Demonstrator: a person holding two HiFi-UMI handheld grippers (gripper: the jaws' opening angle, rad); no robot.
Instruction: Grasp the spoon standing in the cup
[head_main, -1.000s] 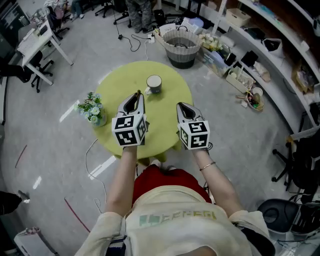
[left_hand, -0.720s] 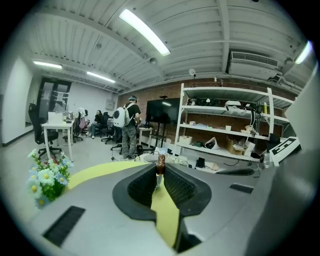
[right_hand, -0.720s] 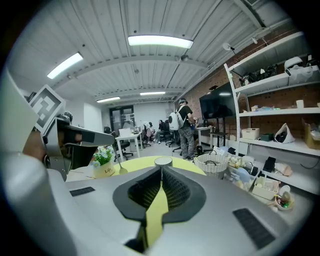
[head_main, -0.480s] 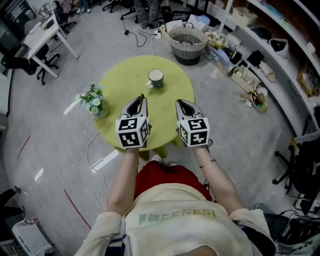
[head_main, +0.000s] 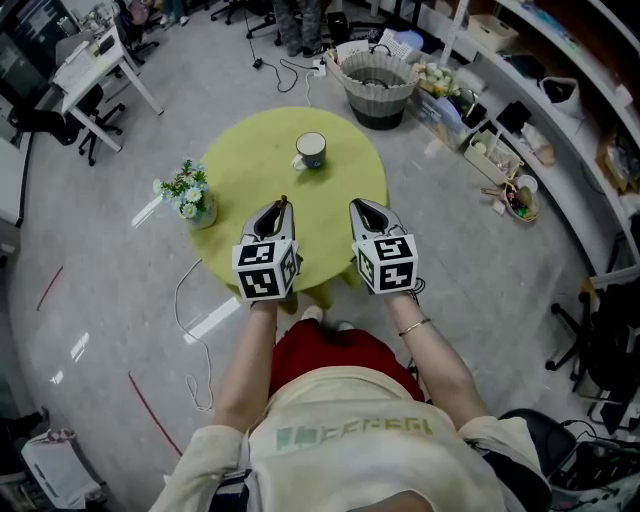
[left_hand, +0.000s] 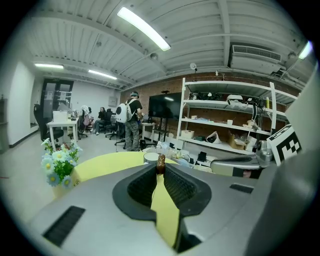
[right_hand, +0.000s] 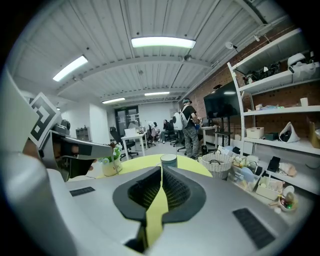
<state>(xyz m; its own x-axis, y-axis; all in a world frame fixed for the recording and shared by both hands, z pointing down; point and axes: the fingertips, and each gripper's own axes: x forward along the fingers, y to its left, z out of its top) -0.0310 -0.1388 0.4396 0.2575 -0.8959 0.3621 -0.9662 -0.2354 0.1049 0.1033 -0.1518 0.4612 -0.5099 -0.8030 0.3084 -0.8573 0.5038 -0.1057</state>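
A white cup (head_main: 311, 150) with a dark rim stands toward the far side of the round yellow-green table (head_main: 240, 165); no spoon shows in it. My left gripper (head_main: 281, 206) hovers over the table's near half, shut on a thin brown spoon (head_main: 284, 198) that pokes out past its tips. In the left gripper view the spoon's brown end (left_hand: 160, 163) sits pinched at the jaw tips, with the cup (left_hand: 150, 156) beyond. My right gripper (head_main: 357, 206) hangs beside it, shut and empty, with the cup (right_hand: 168, 160) straight ahead of it.
A small pot of white and blue flowers (head_main: 188, 201) stands at the table's left edge. A woven basket (head_main: 378, 82) sits on the floor behind the table, shelving (head_main: 520, 110) runs along the right, and desks with chairs (head_main: 85, 75) are at far left. People stand far off.
Both grippers have drawn back a little from the cup, toward the near edge of the table. The spoon stays pinched in the left jaws.
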